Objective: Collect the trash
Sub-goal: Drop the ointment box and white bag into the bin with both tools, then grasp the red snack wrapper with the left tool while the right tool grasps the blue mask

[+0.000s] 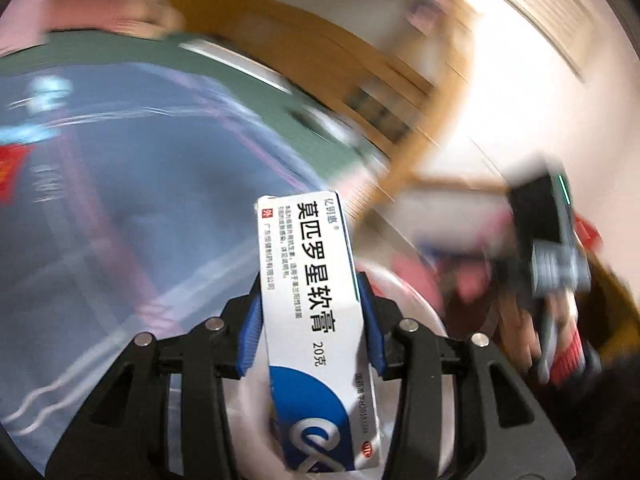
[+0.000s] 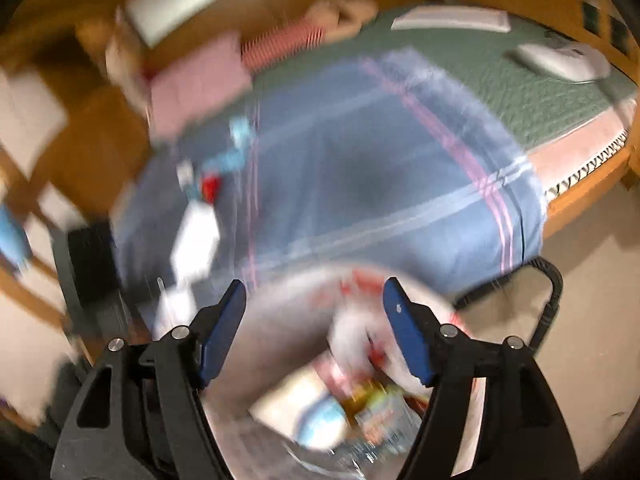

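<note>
Presently, items as seen:

1. Left tongs (image 1: 310,320): clamped on a white and blue box (image 1: 316,320), one blue pad on each long side. The box stands lengthwise between them, its far end reaching out over the bed's near edge; printed characters run along its face.

2. Right tongs (image 2: 314,330): apart, nothing between the pads. No earlier frame to compare.

3. Bag (image 2: 280,340): clear plastic with red print, directly below the right tongs, beside the bed's near edge. Inside lie blurred bits of trash, among them a pale wrapper and a bottle with an orange label (image 2: 376,420).

4. Bed (image 2: 520,92): wooden frame, green quilt, with a blue blanket (image 2: 360,168) striped pink and white spread over the near part. Toward its left edge lie small scraps, one red (image 2: 211,189), one white (image 2: 196,236). A white pad sits by the far edge; a pale rounded object near the right corner.

5. Much of both views is motion-blurred; finer detail cannot be told.
</note>
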A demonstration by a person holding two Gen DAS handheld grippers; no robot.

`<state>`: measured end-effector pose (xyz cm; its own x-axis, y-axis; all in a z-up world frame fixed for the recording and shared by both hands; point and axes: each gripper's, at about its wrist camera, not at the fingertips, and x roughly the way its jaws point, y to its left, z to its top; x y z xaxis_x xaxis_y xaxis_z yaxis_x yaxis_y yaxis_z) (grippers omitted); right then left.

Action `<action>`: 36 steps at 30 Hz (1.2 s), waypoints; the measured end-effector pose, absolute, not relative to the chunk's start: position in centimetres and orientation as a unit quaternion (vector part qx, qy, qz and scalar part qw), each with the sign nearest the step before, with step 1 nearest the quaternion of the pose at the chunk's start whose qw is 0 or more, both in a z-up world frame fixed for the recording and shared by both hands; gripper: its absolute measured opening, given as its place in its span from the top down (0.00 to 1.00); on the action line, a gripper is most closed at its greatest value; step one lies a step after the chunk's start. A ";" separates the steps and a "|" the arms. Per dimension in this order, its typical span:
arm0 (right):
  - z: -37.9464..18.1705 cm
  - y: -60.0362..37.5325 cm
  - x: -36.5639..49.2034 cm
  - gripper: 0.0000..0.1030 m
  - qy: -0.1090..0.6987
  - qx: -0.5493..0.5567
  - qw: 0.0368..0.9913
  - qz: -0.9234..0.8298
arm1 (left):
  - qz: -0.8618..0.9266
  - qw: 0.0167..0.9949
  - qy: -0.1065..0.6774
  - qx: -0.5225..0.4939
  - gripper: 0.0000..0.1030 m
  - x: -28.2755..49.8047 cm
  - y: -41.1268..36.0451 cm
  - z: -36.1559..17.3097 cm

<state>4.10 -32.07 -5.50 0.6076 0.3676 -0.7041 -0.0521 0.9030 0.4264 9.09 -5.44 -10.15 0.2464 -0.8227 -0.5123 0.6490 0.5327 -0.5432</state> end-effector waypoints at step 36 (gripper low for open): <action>-9.8 -19.5 24.3 0.30 0.464 0.087 0.864 0.177 | 0.058 0.925 0.374 -0.035 0.28 27.6 4.5 -14.9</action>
